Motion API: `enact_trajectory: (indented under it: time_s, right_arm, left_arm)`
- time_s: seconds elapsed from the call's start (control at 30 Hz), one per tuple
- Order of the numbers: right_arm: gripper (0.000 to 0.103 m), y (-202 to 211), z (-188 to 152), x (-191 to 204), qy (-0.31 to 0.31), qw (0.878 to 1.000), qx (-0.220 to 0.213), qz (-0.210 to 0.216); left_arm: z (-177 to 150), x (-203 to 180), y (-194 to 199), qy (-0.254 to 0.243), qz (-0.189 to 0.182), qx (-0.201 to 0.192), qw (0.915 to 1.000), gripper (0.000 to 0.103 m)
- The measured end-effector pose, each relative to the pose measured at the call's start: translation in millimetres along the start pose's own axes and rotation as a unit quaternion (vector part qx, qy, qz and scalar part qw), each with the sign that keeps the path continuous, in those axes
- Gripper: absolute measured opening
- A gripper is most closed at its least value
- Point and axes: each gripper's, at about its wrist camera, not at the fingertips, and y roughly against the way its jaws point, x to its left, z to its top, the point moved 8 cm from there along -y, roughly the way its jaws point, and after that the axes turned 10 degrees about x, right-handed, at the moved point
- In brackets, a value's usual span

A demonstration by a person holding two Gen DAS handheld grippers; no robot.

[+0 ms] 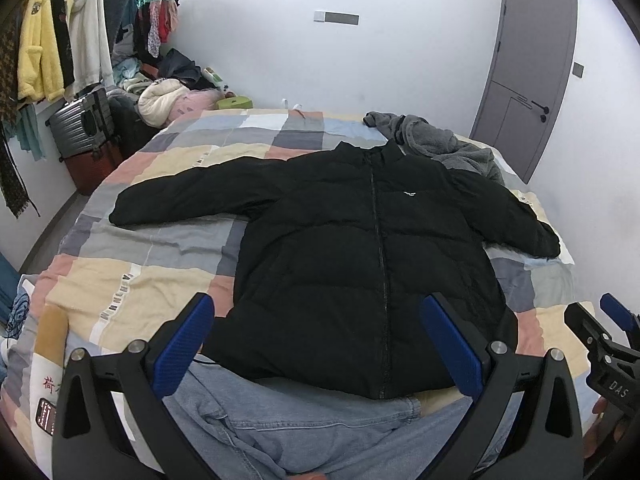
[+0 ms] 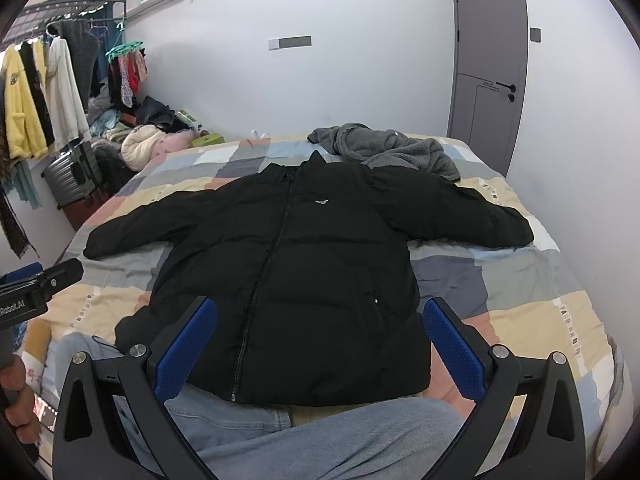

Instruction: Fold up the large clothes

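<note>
A black puffer jacket (image 1: 352, 248) lies front-up and zipped on the bed, both sleeves spread out to the sides; it also shows in the right wrist view (image 2: 304, 252). My left gripper (image 1: 316, 312) is open and empty, held above the jacket's hem. My right gripper (image 2: 320, 312) is open and empty, also above the hem. The right gripper's body shows at the right edge of the left wrist view (image 1: 612, 344). The left gripper's body shows at the left edge of the right wrist view (image 2: 36, 284).
The bed has a patchwork checked cover (image 1: 160, 240). A grey fleece garment (image 2: 392, 152) lies beyond the jacket's collar. Blue jeans (image 1: 304, 432) lie at the near edge under the hem. A clothes rack (image 1: 60, 48), suitcase (image 1: 84, 120) and clothes pile stand left. A grey door (image 2: 488, 64) is at right.
</note>
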Motion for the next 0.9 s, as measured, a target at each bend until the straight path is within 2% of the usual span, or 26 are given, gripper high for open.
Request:
enact_trajectory:
  time_s: [0.27,0.47,0.53,0.67,0.9]
  right_arm:
    - [0.103,-9,0,-4,-0.009,1.0,0.002,0.005]
    - [0.103,-20,7,-22,-0.026,1.0,-0.003,0.005]
    - [0.103,-26,12,-28,-0.031,0.999,-0.006,0.006]
    - [0.103,-39,23,-43,-0.037,0.999,-0.016,0.006]
    - [0.103,-78,35,-76,-0.059,0.998,-0.019,-0.007]
  left_arm:
    - [-1,-1,-7,0.001,0.0,0.005,1.0,0.103]
    - [14,-3,-15,-0.012,0.0,-0.016,0.9998,0.103]
    - [21,-5,-22,-0.018,-0.013,-0.021,0.9995,0.103]
    - [42,-5,-35,-0.026,-0.004,-0.046,0.9986,0.103]
    - [69,-10,-87,-0.029,-0.026,-0.065,0.9971,0.103]
